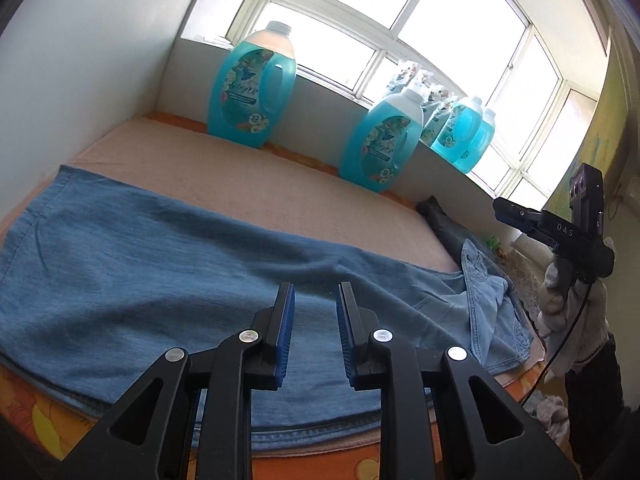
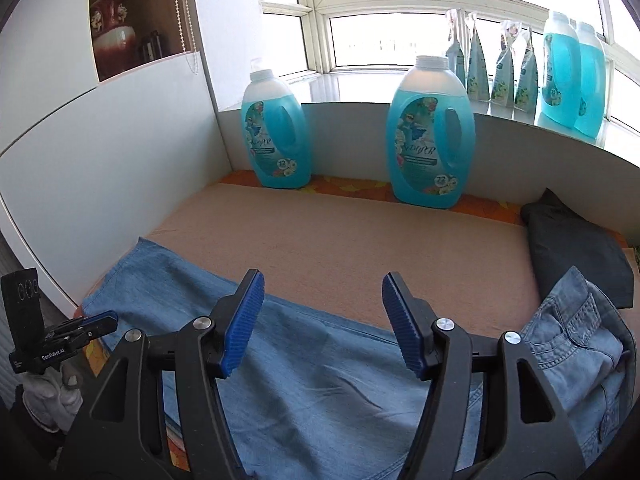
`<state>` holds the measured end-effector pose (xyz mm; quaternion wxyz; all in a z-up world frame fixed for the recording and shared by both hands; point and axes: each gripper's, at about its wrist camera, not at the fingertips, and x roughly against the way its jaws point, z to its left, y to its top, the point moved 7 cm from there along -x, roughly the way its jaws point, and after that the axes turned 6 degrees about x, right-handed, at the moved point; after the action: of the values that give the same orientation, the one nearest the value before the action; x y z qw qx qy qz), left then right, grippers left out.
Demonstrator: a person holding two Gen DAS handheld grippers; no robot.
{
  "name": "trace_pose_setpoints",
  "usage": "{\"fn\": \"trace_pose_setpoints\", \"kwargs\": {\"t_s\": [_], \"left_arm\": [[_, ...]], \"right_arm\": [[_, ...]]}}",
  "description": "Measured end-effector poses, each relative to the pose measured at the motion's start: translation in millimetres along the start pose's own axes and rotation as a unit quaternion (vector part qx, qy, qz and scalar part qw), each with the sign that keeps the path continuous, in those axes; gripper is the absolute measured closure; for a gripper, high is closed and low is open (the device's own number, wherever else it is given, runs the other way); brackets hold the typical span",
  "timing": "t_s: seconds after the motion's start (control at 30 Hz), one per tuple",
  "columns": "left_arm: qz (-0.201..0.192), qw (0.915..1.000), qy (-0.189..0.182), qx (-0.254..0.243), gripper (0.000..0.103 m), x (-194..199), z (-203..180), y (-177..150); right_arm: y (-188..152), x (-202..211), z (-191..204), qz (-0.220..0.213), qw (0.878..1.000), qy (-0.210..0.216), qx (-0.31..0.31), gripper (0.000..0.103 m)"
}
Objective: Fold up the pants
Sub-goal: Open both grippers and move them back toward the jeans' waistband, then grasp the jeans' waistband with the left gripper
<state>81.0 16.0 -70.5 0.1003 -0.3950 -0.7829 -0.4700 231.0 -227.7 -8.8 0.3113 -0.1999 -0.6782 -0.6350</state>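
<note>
- The jeans (image 1: 168, 264) lie stretched lengthwise across the pinkish pad (image 1: 224, 168), legs stacked one on the other by the look of it, directly under and ahead of both sets of jaws; a long flat strip like that is, I'd judge, ready for a crosswise fold.
- The left gripper (image 1: 315, 320) hangs above the middle of the denim with its jaws parted by a narrow gap and nothing between them; the blue pads (image 1: 286, 336) look clear of the cloth.
- The right gripper (image 2: 323, 322) has its jaws spread wide and empty, over the stretch of leg nearer the waist — it reads as poised to come down on an edge, though neither tool has hold of anything.
- To the right of the right gripper's jaws the waistband and back pocket (image 2: 576, 344) sit rumpled and partly turned over, touching a dark folded garment (image 2: 580, 240) beyond them. That bunching would likely need smoothing, or the fold will come out lumpy.
- Well beyond both sets of jaws, two large blue detergent bottles (image 2: 280, 136) (image 2: 432, 140) stand at the pad's far edge against the low wall, with more bottles and pouches (image 2: 504, 68) on the sill behind.
- Nothing stands between the jaws and the jeans — the dark garment crowds only the waist end.
- A gloved hand (image 1: 568, 296) carries the right tool, off to the right of the left jaws.
</note>
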Motion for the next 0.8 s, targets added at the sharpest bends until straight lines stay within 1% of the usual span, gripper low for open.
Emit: {"fn": "trace_pose_setpoints", "kwargs": {"t_s": [0.1,0.13,0.17,0.2,0.23,0.37,0.47,0.6,0.7,0.8], "left_arm": [[0.038,0.9987,-0.029,-0.015,0.083,-18.4,-29.0,-6.9],[0.051,0.9977,-0.039,-0.021,0.081,-24.5,-39.3,-8.9],[0.062,0.9965,-0.050,-0.025,0.077,-30.0,-49.5,-10.7],[0.071,0.9951,-0.062,-0.029,0.068,-36.1,-61.0,-11.3],[0.078,0.9938,-0.073,-0.032,0.064,-41.9,-71.7,-11.8],[0.120,0.9854,-0.106,-0.057,0.064,-73.1,-116.0,-18.2],[0.158,0.9759,-0.132,-0.073,0.064,-100.0,-150.8,-26.8],[0.193,0.9634,-0.154,-0.104,0.064,-132.2,-196.7,-38.8],[0.214,0.9558,-0.159,-0.124,0.064,-153.8,-221.2,-50.1],[0.235,0.9488,-0.161,-0.136,0.064,-169.8,-234.7,-64.1]], "right_arm": [[-23.5,18.4,-55.9,0.008,0.999,-0.037,-0.038,0.039],[-31.4,26.4,-74.5,0.007,0.998,-0.048,-0.051,0.039],[-39.6,34.5,-91.9,0.006,0.996,-0.062,-0.063,0.039],[-48.6,42.4,-109.0,0.005,0.994,-0.074,-0.075,0.039],[-57.1,49.7,-124.9,0.005,0.993,-0.081,-0.090,0.039],[-88.5,72.2,-183.9,0.009,0.984,-0.104,-0.146,0.039],[-104.0,83.1,-218.6,0.012,0.978,-0.121,-0.169,0.039],[-111.0,83.6,-251.2,0.013,0.972,-0.116,-0.204,0.038],[-100.2,69.2,-266.4,0.026,0.970,-0.101,-0.219,0.038],[-83.1,43.7,-272.2,0.051,0.970,-0.083,-0.223,0.038]]}}
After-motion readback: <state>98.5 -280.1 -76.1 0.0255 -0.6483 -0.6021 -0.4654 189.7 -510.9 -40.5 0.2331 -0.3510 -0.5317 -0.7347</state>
